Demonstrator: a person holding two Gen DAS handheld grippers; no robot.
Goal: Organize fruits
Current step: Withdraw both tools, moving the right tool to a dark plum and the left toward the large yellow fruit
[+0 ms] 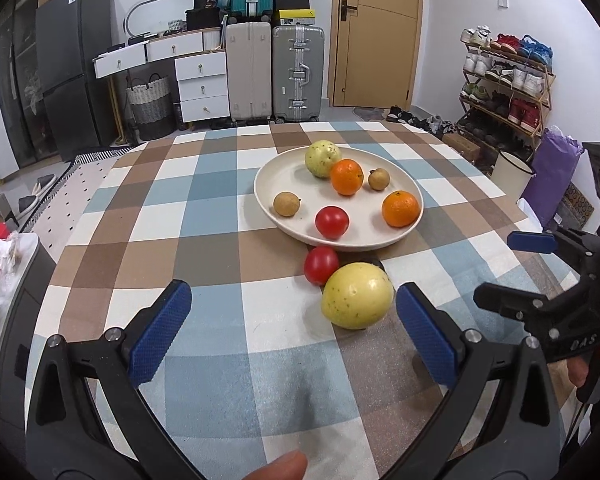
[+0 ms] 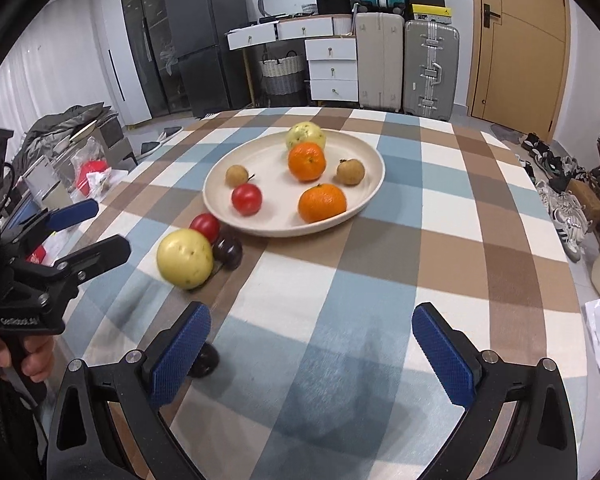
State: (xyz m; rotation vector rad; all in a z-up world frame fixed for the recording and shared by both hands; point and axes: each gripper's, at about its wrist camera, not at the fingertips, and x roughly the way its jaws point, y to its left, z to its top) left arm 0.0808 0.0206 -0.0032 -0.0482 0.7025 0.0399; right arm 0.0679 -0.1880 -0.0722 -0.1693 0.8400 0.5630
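Observation:
A cream plate [image 1: 292, 224] [image 2: 260, 224] on the checked tablecloth holds a yellow-green fruit [image 1: 322, 158], two oranges [image 1: 347, 176] [image 1: 400, 209], two small brown fruits [image 1: 287, 204] [image 1: 379, 179] and a tomato [image 1: 331, 222]. On the cloth in front of the plate lie a large yellow fruit [image 1: 357, 295] [image 2: 185, 258], a tomato [image 1: 321, 265] [image 2: 205, 227] and a dark purple fruit [image 2: 228, 252]. Another dark fruit [image 2: 204, 361] lies behind my right gripper's left finger. My left gripper [image 1: 292, 330] is open, just before the yellow fruit. My right gripper [image 2: 312, 350] is open and empty over the cloth.
The table's edges curve away on all sides [image 1: 80, 216]. Beyond stand suitcases [image 1: 298, 72], white drawers [image 1: 202, 84], a door [image 1: 374, 32] and a shoe rack [image 1: 504, 84]. The right gripper shows at the right of the left wrist view [image 1: 540, 276].

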